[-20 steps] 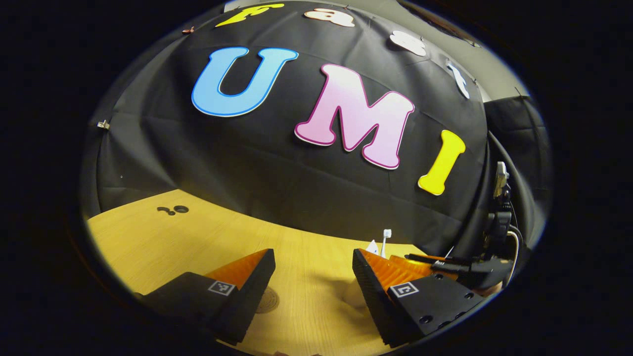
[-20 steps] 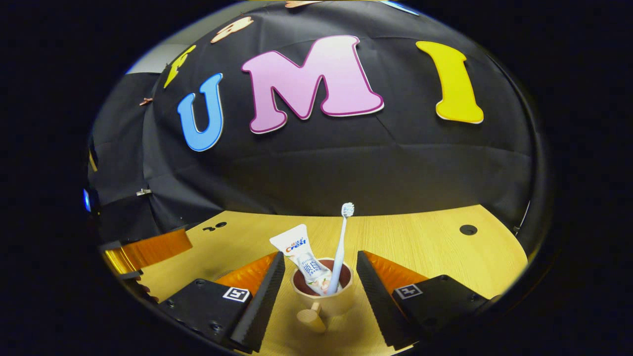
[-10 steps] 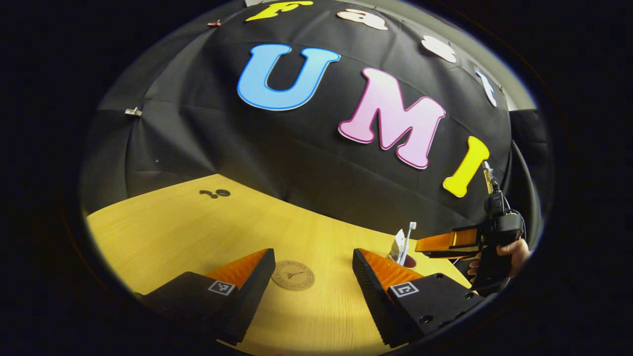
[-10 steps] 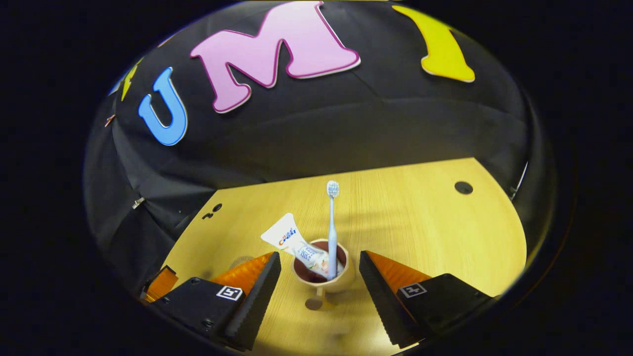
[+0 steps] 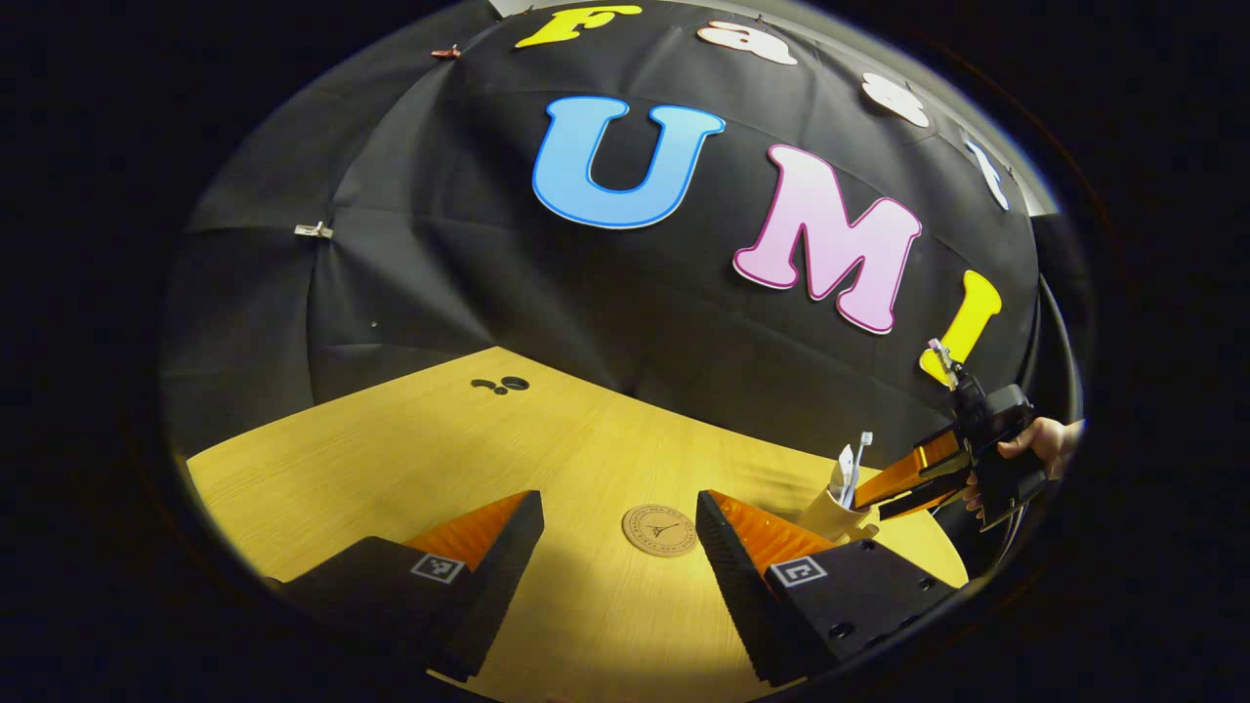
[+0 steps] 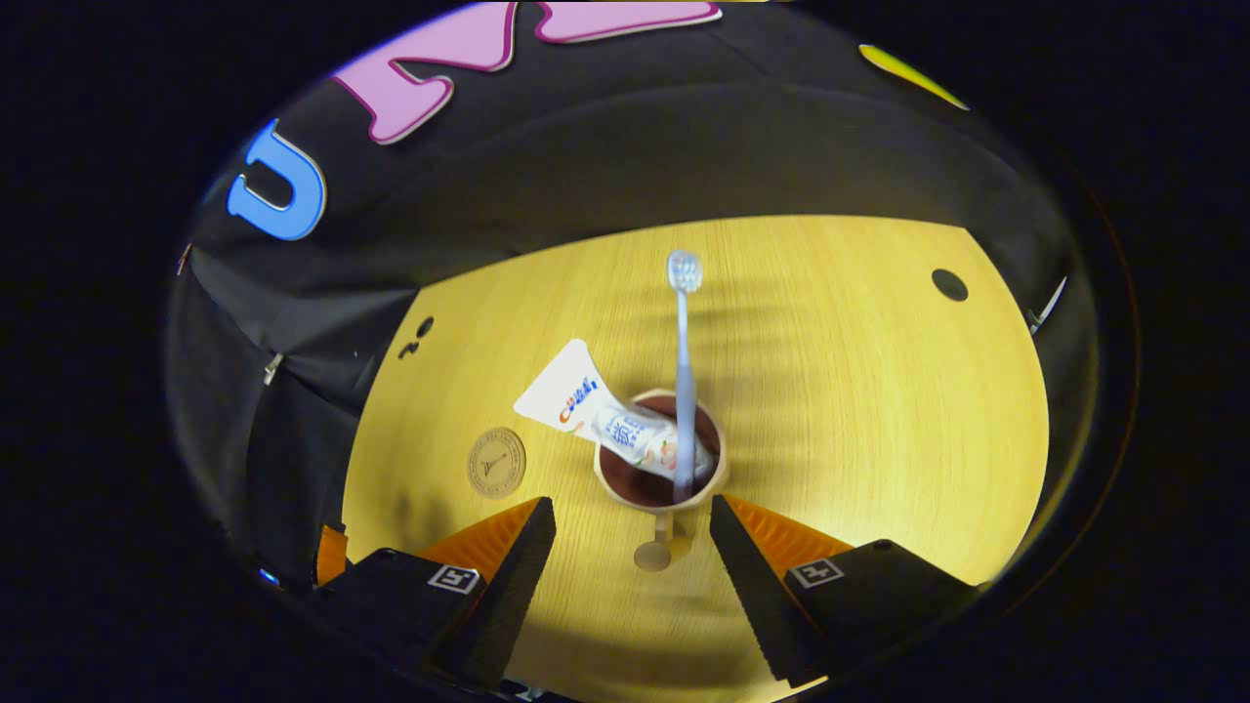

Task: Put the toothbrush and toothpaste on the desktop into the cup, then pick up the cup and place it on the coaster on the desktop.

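Fingers of the right gripper [image 6: 633, 561] stand wide apart, flanking the knobbed handle of the beige cup [image 6: 661, 469], which holds the white toothpaste tube [image 6: 596, 410] and pale-blue toothbrush [image 6: 683, 371]. Left gripper [image 5: 619, 557] spreads wide over the bench [image 5: 410, 459] near the round brown coaster [image 5: 660, 529].

Wooden desktop [image 6: 859, 410] bearing round coaster [image 6: 496, 463] and cup [image 6: 662, 475]

Toothbrush [image 6: 682, 381] and toothpaste [image 6: 598, 415] in cup [image 6: 661, 465] on desktop [image 6: 859, 391]; coaster [image 6: 496, 463] left of cup, apart.
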